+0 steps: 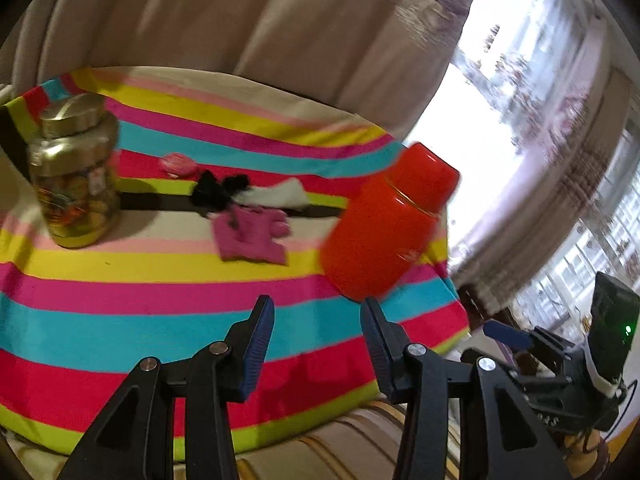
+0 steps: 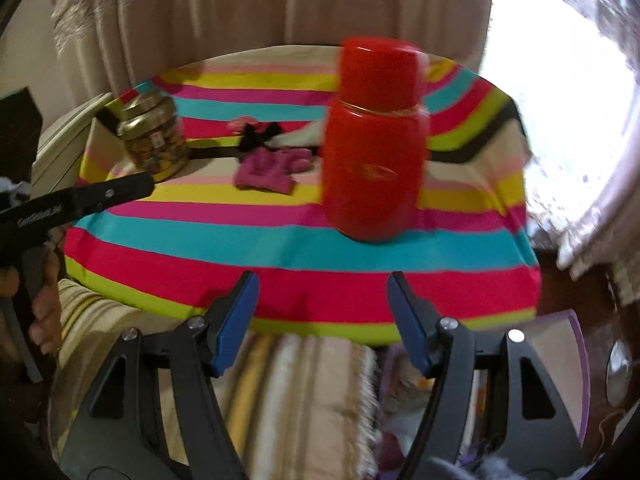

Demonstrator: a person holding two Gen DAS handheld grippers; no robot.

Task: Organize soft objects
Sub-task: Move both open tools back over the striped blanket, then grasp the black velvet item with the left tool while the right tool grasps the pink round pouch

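A small heap of soft things lies mid-table on the striped cloth [image 1: 120, 332]: a magenta knitted glove [image 1: 250, 236] [image 2: 272, 170], a black piece [image 1: 218, 192] [image 2: 258, 136], a white piece [image 1: 280, 196] [image 2: 296, 136] and a small pink round item [image 1: 176, 164] [image 2: 242, 124]. My left gripper [image 1: 316, 308] hangs open and empty over the near half of the cloth, well short of the heap. My right gripper [image 2: 322, 284] is open and empty at the table's near edge. One finger [image 2: 120, 190] of the left gripper shows at the left of the right wrist view.
A tall red bottle [image 1: 384, 224] [image 2: 374, 160] stands right of the heap. A gold-lidded jar [image 1: 74, 172] [image 2: 154, 140] stands to its left. Beige curtains [image 1: 240, 20] and a bright window lie behind. A striped cushion [image 2: 280, 380] and a purple basket [image 2: 576, 360] sit below the table edge.
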